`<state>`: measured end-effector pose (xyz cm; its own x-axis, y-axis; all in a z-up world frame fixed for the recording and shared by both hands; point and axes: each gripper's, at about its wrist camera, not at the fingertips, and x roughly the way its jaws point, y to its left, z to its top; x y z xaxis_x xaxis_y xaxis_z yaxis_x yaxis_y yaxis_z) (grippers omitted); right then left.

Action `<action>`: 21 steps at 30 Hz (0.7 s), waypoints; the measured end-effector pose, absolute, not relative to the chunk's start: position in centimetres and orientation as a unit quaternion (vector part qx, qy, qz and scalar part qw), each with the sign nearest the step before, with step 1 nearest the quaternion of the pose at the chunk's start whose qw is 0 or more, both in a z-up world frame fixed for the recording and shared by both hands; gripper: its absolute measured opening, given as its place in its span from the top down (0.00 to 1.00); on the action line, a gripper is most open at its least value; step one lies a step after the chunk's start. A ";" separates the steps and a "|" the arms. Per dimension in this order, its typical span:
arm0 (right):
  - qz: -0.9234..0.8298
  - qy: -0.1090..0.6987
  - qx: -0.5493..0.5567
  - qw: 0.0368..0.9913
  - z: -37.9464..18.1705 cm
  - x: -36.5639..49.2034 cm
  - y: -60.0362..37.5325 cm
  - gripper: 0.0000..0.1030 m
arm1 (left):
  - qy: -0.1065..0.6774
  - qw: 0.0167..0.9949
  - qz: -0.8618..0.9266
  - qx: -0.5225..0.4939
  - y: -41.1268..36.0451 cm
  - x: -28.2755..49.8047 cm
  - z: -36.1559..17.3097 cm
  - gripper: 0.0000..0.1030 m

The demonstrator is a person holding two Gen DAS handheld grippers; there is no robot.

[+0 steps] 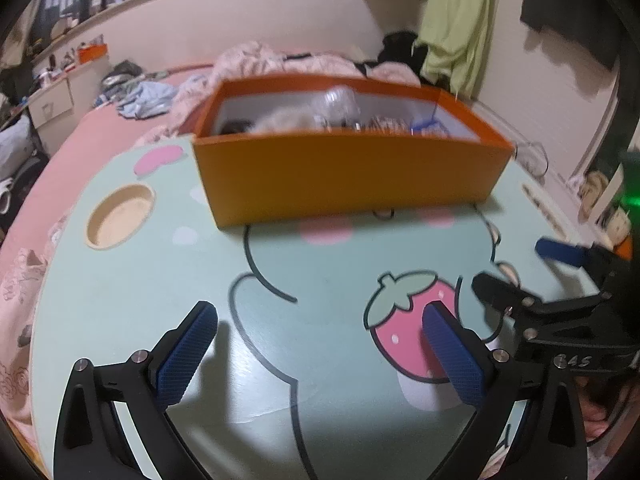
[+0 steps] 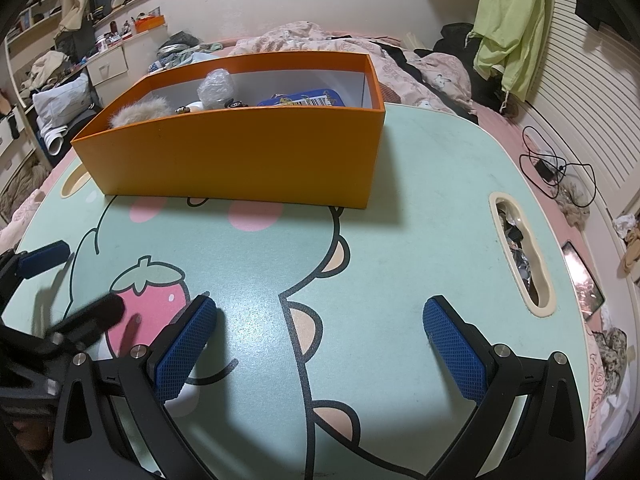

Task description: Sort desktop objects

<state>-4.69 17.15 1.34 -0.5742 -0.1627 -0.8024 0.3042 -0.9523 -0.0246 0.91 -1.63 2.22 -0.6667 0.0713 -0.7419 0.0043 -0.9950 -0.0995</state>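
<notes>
A: From the left wrist view, the left gripper (image 1: pixel 320 354) has its jaws spread wide over the bare mint counter (image 1: pixel 132 280), nothing between them. One orange box (image 1: pixel 344 176) stands at the far edge, blurred; inside I make out a clear wrapped lump and something furry, no reliable count.

B: The right wrist view is sharper. The right gripper (image 2: pixel 320 350) is likewise wide apart and empty. In the box (image 2: pixel 240 156) I count one fur puff (image 2: pixel 138 114), one plastic-wrapped bundle (image 2: pixel 216 88), one blue tin (image 2: pixel 302 99), plus a few small bits.

A: So is the sorting done?

B: It looks nearly finished: no loose objects show on the counter.
</notes>
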 end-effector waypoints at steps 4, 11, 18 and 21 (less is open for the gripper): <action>-0.884 0.080 0.442 0.132 1.3 -4.7 17.3 0.00 | -0.049 0.023 0.922 -0.382 -2.2 1.2 4.0 0.04; -0.884 0.080 0.442 0.132 1.4 -4.7 17.4 0.00 | -0.062 0.026 0.934 -0.352 -4.4 1.0 7.2 0.07; -0.883 0.080 0.442 0.132 1.4 -4.7 17.4 0.00 | -0.076 0.016 0.929 -0.362 -7.2 -1.1 10.1 0.30; -0.883 0.080 0.442 0.132 1.4 -4.7 17.4 0.00 | -0.070 0.013 0.926 -0.371 -7.8 -2.5 11.1 0.42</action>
